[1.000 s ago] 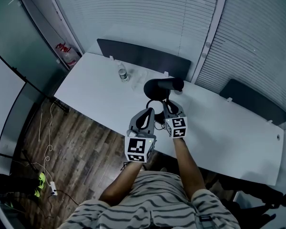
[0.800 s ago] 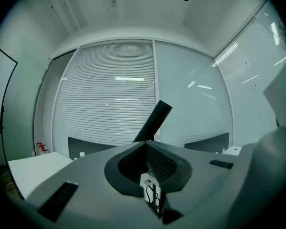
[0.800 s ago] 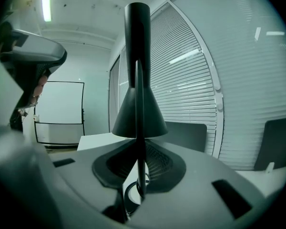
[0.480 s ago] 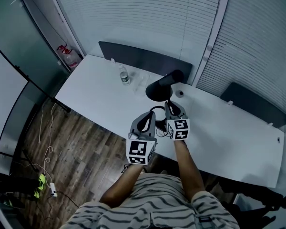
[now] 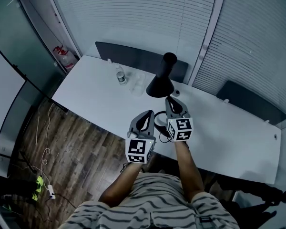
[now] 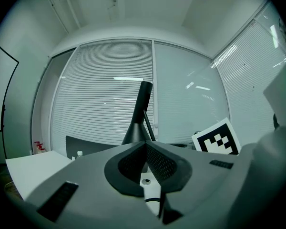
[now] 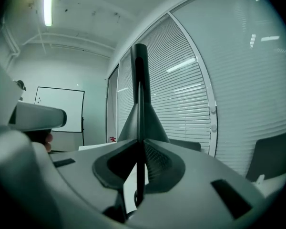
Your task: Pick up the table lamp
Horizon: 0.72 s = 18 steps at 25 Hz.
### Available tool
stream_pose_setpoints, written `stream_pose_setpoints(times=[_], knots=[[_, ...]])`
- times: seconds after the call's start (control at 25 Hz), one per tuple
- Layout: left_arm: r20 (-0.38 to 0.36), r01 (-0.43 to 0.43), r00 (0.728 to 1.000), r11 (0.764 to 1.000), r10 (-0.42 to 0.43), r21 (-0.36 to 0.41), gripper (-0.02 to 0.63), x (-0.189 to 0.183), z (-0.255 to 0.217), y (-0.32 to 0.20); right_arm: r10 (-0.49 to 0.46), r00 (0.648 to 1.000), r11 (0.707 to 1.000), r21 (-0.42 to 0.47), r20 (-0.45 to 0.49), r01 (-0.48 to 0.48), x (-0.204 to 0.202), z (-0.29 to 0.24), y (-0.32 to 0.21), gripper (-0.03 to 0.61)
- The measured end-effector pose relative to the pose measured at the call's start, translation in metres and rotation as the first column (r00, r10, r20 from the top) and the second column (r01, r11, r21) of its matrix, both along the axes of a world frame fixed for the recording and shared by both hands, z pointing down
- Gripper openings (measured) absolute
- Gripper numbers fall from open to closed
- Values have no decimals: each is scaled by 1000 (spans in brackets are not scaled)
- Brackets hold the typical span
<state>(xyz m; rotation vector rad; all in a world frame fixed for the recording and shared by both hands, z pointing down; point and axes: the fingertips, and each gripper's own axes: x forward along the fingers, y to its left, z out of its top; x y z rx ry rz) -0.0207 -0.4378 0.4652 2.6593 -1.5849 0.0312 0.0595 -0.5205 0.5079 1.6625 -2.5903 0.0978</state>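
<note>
The black table lamp (image 5: 160, 82) stands tilted over the white table (image 5: 229, 128), its cone shade flaring downward and its neck pointing up at the blinds. My right gripper (image 5: 173, 102) holds the lamp's thin black stem, which runs upright between the pads (image 7: 140, 149) while the jaws are closing on it. In the right gripper view the lamp (image 7: 143, 113) rises just beyond the jaws. My left gripper (image 5: 147, 115) hovers beside it on the left, shut (image 6: 145, 146) with nothing between its pads. From the left gripper view the lamp (image 6: 139, 123) shows straight ahead.
A small water bottle (image 5: 119, 75) and clear cups (image 5: 137, 84) stand at the table's far left. Two dark chair backs (image 5: 133, 56) (image 5: 248, 101) line the far edge below the window blinds. Wooden floor with cables (image 5: 43, 147) lies to the left.
The lamp's head has swung up from lying level to pointing upward. My right gripper has risen with the stem. The left gripper has stayed in place.
</note>
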Motion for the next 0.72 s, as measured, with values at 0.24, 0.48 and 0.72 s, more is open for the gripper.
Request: stream_pose_setpoints(times=[0.24, 0.48, 0.72], knots=[[5, -18, 1000, 1000, 18, 12, 6, 5, -2, 5, 16, 1000, 999, 44, 22, -17, 9, -28, 12, 43], [-8, -20, 1000, 1000, 20, 9, 6, 1, -5, 4, 36, 997, 999, 35, 68, -38, 13, -54, 13, 43], [-23, -34, 999, 999, 34, 12, 7, 2, -11, 7, 31, 998, 999, 29, 48, -33, 5, -66, 29, 43]])
